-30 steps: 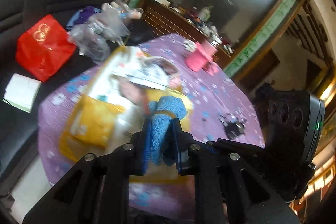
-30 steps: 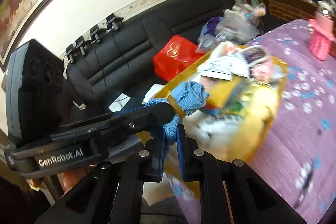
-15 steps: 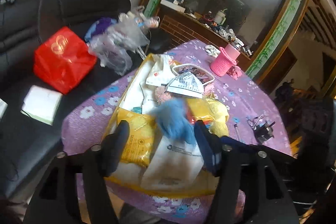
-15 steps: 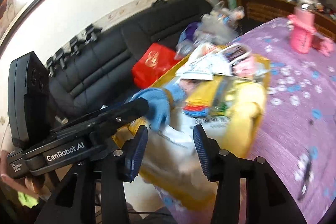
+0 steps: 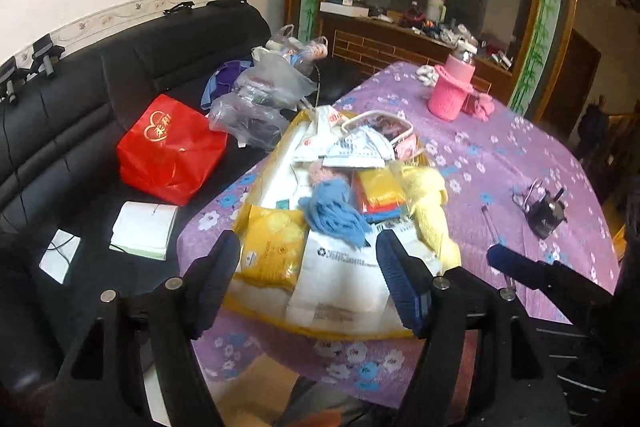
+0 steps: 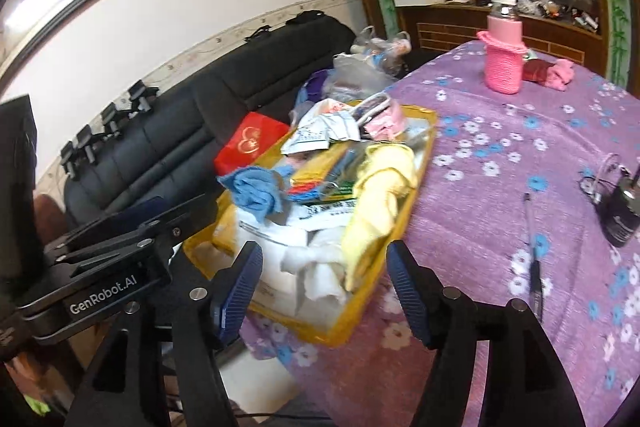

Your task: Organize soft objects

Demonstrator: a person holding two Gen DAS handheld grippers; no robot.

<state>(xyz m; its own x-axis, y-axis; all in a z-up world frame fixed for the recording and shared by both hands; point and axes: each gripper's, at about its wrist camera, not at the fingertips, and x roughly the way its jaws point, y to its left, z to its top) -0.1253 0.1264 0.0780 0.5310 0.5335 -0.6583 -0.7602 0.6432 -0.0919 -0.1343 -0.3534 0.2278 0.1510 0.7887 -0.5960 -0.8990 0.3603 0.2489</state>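
Observation:
A crumpled blue cloth [image 5: 336,211] [image 6: 256,191] lies loose on top of the pile in the yellow tray [image 5: 256,311] [image 6: 348,331], at the near left corner of the purple flowered table. A yellow cloth [image 5: 428,211] [image 6: 384,187] and paper packets fill the rest of the tray. My left gripper [image 5: 308,251] hovers just in front of the tray, jaws opening, nothing between them. My right gripper [image 6: 324,259] hangs beside it on the right, jaws also opening and empty.
A black sofa [image 5: 80,115] stands left of the table with a red bag [image 5: 172,147], clear plastic bags [image 5: 264,95] and a white notebook [image 5: 144,227]. On the tablecloth are a pink knitted bottle sleeve [image 6: 504,67], a pen [image 6: 534,247] and a small black device [image 6: 620,215].
Both grippers were shut on the blue cloth together; they have opened and let it go. It now lies on the tray's pile, and both grippers have drawn back.

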